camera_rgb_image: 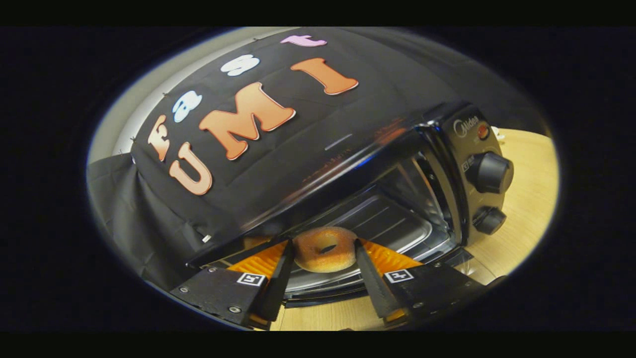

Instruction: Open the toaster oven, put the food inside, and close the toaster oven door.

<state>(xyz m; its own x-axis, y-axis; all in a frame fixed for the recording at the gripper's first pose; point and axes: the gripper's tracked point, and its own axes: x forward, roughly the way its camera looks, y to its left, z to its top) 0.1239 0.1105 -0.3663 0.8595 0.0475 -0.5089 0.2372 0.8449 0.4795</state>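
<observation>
The tongs (324, 256) grip a doughnut (325, 248), one finger pressing on each side of it. It sits at the mouth of the open toaster oven (462, 164), above its tray (377, 223). The oven stands on a wooden bench (526, 199).

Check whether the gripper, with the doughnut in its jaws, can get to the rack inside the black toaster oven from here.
Probably yes. The gripper holds the golden-brown ring doughnut pressed between both jaws, right at the mouth of the black toaster oven. Its glass door hangs open below, and the metal wire rack beyond looks bare.
</observation>
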